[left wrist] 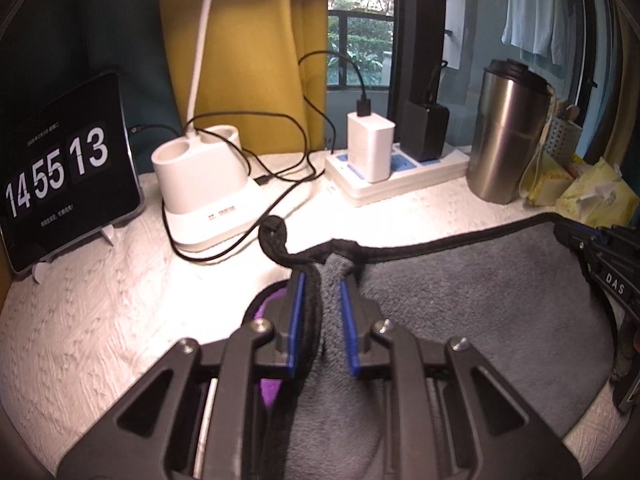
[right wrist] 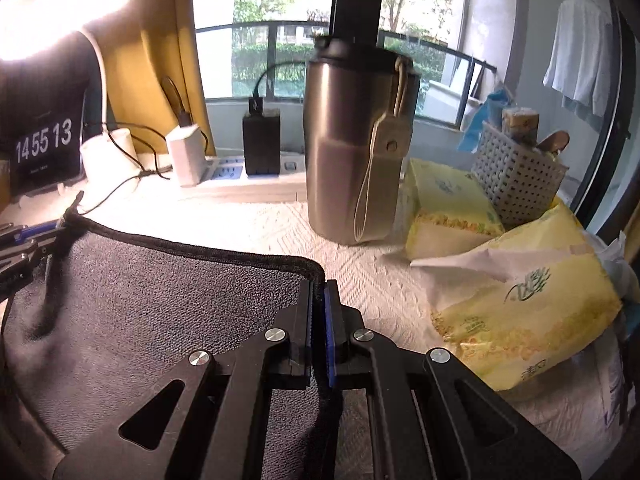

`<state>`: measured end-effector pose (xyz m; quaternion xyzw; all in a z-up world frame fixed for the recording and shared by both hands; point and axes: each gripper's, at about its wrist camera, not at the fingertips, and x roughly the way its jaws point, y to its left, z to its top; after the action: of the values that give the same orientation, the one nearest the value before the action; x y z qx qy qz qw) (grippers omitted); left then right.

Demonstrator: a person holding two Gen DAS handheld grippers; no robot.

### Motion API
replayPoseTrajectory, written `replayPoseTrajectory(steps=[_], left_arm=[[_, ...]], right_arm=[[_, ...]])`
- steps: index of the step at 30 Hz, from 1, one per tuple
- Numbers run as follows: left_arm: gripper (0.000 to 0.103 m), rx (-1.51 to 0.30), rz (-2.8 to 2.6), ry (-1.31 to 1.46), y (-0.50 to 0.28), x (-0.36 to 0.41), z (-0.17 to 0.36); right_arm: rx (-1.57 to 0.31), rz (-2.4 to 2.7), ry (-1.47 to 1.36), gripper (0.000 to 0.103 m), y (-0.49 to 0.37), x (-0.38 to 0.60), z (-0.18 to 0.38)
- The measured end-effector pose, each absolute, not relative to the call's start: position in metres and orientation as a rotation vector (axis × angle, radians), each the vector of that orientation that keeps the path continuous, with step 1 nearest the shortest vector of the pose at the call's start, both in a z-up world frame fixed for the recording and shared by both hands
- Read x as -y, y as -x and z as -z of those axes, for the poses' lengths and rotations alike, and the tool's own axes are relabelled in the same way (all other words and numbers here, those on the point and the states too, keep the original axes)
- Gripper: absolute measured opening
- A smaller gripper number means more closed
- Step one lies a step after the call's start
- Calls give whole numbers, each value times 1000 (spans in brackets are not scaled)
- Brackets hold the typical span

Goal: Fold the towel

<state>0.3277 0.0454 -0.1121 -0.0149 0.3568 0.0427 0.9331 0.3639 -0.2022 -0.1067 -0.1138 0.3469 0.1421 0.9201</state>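
Stretching sideways between left tongs (left wrist: 322, 280) and right tongs (right wrist: 319, 286), towel (right wrist: 160, 292)

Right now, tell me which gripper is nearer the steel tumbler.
Right. The right gripper pinches the towel corner just before the steel tumbler; the left gripper holds the far corner.

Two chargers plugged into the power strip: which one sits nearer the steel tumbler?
The black charger, standing beside the steel tumbler. The white charger sits farther along the power strip, toward the lamp base.
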Motion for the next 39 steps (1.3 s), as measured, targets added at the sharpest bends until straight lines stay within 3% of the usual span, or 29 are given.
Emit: replayPoseTrajectory(steps=[5,15,17,18,20,22,23,27,39], left_arm=[[21,-787,-101,50,-338,-49,122],[34,-856,-111,102,-346,-57,134],[40,-857,-118,102,-346,-57,134],[51,-853,-122,108,-345,-58,133],[56,-835,-124,123,-344,-62,129],[72,-807,-133,126,-340,-63,123],[74,-797,-136,126,-339,-63,120],[75,-776,-147,126,-334,-64,113],[76,-731,-152,129,-306,-67,90]], right_arm=[[-755,-299,227,6,-371,202,114],[-837,-276,225,6,-383,203,125],[-846,-276,223,7,-385,204,127],[-849,-273,224,11,-385,204,128],[-850,-266,223,14,-385,205,128],[-850,-261,222,17,-384,205,128],[-850,-259,223,18,-384,205,128],[-845,-257,224,31,-381,206,126],[-808,-260,218,38,-365,201,102]])
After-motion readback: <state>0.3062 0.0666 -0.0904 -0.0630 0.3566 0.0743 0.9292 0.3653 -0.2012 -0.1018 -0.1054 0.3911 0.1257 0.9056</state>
